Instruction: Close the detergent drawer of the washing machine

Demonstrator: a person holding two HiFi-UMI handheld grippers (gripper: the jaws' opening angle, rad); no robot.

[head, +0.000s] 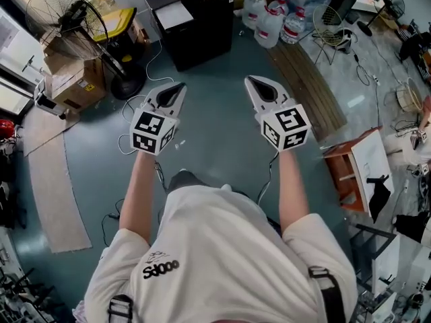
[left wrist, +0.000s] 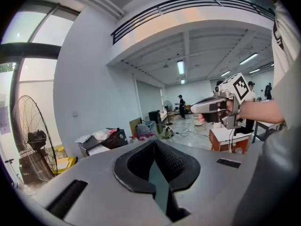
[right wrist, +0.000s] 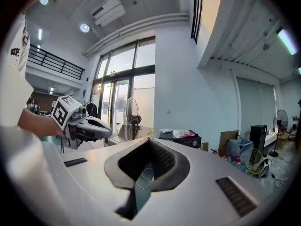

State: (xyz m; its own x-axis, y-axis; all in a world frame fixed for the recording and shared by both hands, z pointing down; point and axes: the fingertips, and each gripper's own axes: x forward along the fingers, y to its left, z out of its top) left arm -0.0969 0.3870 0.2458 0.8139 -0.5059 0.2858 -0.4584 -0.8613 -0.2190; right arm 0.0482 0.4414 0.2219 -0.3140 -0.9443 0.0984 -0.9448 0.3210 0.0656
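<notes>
The left gripper and the right gripper, each carried in one of the person's hands, hang side by side and well apart over the bare teal floor. Both are clenched, pads meeting at the tip, with nothing between them. Neither the washing machine nor its detergent drawer appears in any view, so the task's thing lies somewhere outside the pictures.

A black cabinet stands ahead at the floor's far edge. A pedestal fan and cardboard boxes sit toward the far-left corner, water jugs are to the right of the cabinet, and an orange stool stands at the right edge.

The step in hand looks like the approach, and the drawer has not yet been touched. To do it well, the person would first bring the machine into view. They would then set one closed tip flat against the middle of the drawer's front and push straight along its slide until it sits flush. Pushing off-centre risks jamming it, and shut jaws give a blunt tip that suits the push.
</notes>
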